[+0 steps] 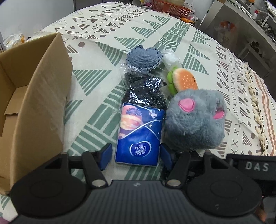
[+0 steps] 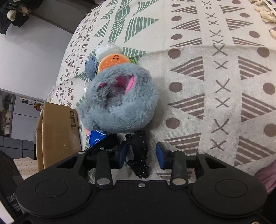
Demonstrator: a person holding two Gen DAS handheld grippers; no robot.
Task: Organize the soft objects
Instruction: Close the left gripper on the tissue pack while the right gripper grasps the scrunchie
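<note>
A blue Vinda tissue pack [image 1: 138,134] lies flat on the patterned cloth. My left gripper [image 1: 136,156] straddles its near end, open, with a thin gap at the left pad [image 1: 106,155]. To its right sits a grey plush toy [image 1: 195,118] with pink ears. A black lace-trimmed strip [image 2: 140,151] runs out from under the grey plush toy [image 2: 119,98]. My right gripper [image 2: 142,156] is open around the strip, which lies against the left pad while the right pad [image 2: 161,157] stands apart. Behind lie a black sequin pouch [image 1: 144,91], a denim heart [image 1: 144,58] and a burger plush [image 1: 184,81].
An open cardboard box [image 1: 34,103] stands close on the left of the pack, its wall [image 2: 57,134] also beside the plush. An orange basket [image 1: 170,7] sits at the far table edge. A white wrapped item [image 1: 169,56] lies by the heart. The fringed cloth edge [image 1: 255,103] runs along the right.
</note>
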